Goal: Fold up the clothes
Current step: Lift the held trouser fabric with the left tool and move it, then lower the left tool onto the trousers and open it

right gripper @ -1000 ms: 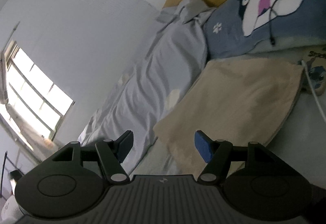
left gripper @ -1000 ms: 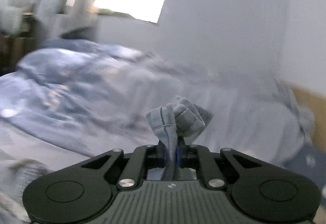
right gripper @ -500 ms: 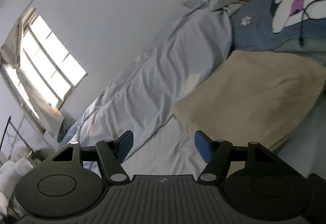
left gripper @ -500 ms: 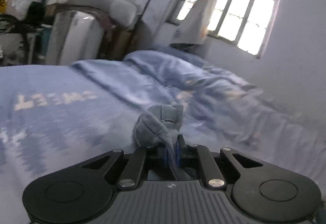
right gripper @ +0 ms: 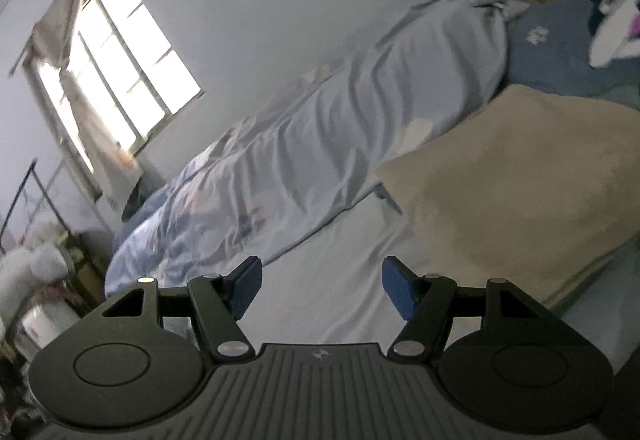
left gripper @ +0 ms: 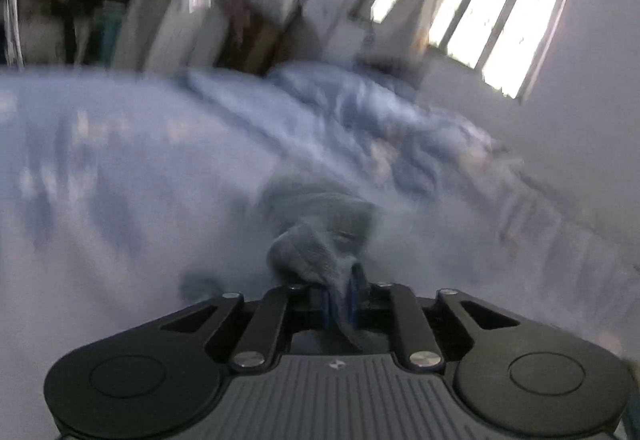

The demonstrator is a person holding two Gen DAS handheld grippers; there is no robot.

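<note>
**Left tool pinches grey cloth over the bed; right tool stands wide and empty**

Left wrist view: the picture is smeared with motion blur. The left tool (left gripper: 340, 300) has its blue pads close together, and a bunched grey knit garment (left gripper: 320, 240) is caught between them; its jaws have just been opening a little, yet the cloth sits in the narrow gap, and a strip of it trails back toward the tool's body. The bundle bulges up just ahead of the fingertips. Ahead of and below it spreads a blue patterned duvet (left gripper: 120, 168) on the bed, rumpled into folds ahead and to the right. Far ahead on the right is a bright window (left gripper: 492, 8); far ahead on the left, cluttered shelving (left gripper: 120, 20), too blurred to make out.

Right wrist view: the right tool (right gripper: 322, 288) has its jaws spread wide, with nothing between the blue pads. Directly ahead lies pale bedsheet (right gripper: 340, 272). Ahead on the right is a beige pillow (right gripper: 512, 192); beyond it a blue panda-print cushion (right gripper: 568, 52).
</note>
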